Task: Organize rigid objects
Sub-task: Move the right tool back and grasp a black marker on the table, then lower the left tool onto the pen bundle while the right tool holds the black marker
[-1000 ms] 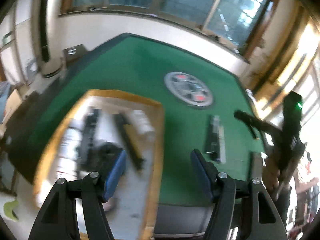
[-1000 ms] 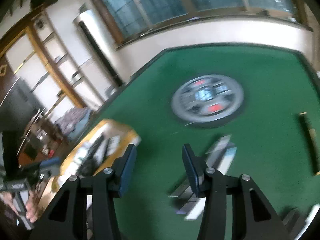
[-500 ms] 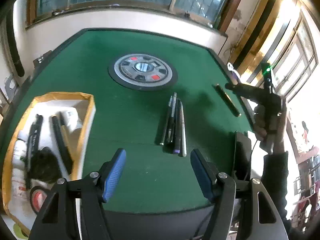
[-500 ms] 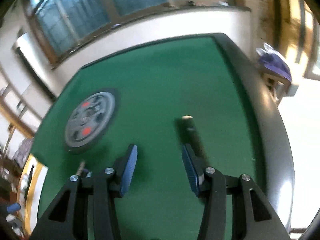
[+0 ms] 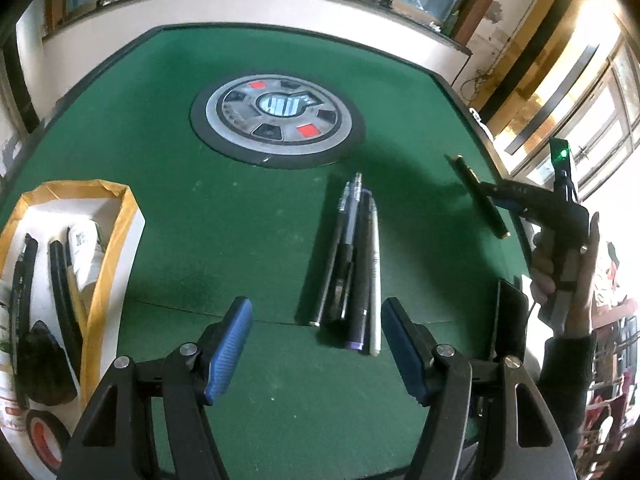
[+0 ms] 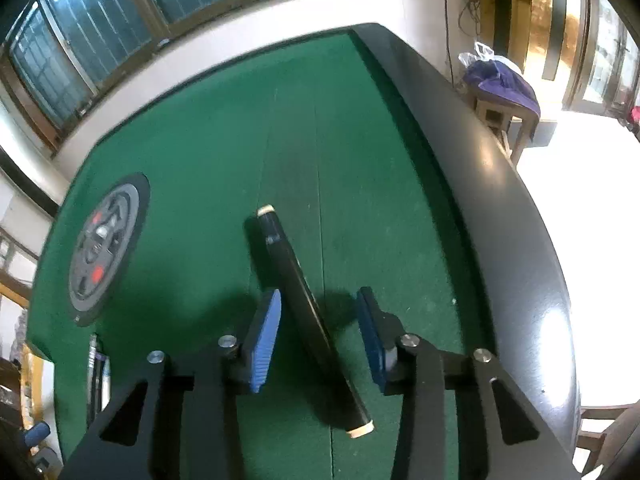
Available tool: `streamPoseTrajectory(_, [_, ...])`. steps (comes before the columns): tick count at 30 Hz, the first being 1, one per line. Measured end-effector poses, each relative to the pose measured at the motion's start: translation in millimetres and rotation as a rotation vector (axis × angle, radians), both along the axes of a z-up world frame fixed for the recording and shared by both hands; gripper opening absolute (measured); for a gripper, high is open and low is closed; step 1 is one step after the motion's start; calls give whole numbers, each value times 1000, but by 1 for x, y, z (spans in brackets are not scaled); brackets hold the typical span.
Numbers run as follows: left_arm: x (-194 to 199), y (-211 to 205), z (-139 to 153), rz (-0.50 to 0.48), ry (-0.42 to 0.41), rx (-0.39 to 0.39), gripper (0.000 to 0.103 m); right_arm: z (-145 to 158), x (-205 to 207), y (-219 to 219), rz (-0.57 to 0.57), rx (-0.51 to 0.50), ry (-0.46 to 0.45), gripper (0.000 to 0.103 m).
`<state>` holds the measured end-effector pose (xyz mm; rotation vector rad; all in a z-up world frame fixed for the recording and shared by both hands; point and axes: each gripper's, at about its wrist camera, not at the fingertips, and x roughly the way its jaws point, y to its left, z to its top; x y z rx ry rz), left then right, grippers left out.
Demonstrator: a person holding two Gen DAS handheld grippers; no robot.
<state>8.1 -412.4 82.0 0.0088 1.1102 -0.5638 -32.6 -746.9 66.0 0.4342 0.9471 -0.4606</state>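
A bundle of several pens lies side by side on the green table, just beyond my open, empty left gripper. A separate black pen with gold ends lies near the table's right edge; it also shows in the left wrist view. My right gripper is open and straddles this black pen, its blue pads on either side, not touching it. The right gripper's body, held in a hand, shows in the left wrist view.
A yellow-rimmed white box at the left holds pens, a dark object and a tape roll. A round grey console sits in the table's middle. The table's black rim runs along the right. A dark flat object lies at the near right edge.
My left gripper swung right from over the box to face the pen bundle. My right gripper swung right from the bundle and lowered around the single black pen.
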Motion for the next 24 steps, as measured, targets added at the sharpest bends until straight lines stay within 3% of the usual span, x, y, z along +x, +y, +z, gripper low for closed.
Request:
streamPoseTrajectory(6, [14, 1, -10, 33, 32, 2, 70, -3, 10, 14, 36, -29, 29, 15])
streamPoseTrajectory(15, [27, -17, -29, 19, 55, 50, 70, 1, 23, 68, 206, 6, -7, 14])
streamPoseTrajectory(24, [23, -26, -40, 9, 8, 112, 68, -4, 29, 90, 250, -8, 17, 14])
